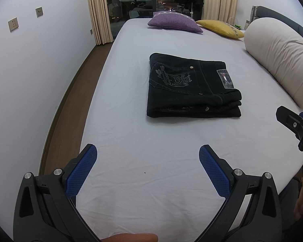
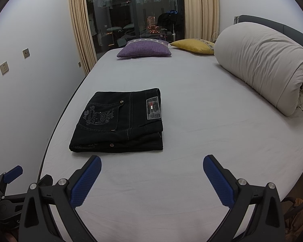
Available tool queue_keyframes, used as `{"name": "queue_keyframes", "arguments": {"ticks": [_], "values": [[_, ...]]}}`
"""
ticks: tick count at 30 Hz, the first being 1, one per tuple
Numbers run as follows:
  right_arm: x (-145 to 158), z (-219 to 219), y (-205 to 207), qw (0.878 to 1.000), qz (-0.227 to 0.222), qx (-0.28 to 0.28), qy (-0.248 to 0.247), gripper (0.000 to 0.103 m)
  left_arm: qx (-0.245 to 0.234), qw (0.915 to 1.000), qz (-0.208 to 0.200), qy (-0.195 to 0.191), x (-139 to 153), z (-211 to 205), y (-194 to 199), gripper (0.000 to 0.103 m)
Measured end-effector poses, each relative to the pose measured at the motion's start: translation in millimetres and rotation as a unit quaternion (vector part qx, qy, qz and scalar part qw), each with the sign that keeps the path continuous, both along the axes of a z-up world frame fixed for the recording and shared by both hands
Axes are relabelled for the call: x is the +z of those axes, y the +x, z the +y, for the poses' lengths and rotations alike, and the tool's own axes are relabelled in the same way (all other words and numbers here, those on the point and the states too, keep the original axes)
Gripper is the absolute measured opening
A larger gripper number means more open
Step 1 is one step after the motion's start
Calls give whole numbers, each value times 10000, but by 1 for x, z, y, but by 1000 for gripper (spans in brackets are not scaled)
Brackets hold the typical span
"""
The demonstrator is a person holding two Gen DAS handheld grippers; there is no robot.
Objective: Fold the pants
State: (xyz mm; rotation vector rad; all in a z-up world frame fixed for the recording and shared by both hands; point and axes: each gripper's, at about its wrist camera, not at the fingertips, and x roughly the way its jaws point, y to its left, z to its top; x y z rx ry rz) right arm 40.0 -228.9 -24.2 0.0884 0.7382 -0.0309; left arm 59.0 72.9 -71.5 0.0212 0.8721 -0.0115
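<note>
both grippers, left gripper and right gripper, wide apart and holding nothing, short of the folded pants

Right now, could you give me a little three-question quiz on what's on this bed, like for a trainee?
1. True or false: the black pants lie folded on the bed.
2. Which cushion lies nearer the rolled duvet: (a) purple cushion or (b) yellow cushion?
3. Fill in: the left gripper and right gripper both stand ____, holding nothing.

Key: 1 true; 2 b; 3 open.
</note>
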Motion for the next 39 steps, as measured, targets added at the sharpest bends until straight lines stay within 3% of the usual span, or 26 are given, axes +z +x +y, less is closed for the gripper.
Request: {"name": "queue_keyframes", "arguments": {"ticks": [39], "values": [[0, -2, -1, 10000, 18, 20, -7, 103, -57, 10000, 38, -36, -1, 1, 1, 103]]}}
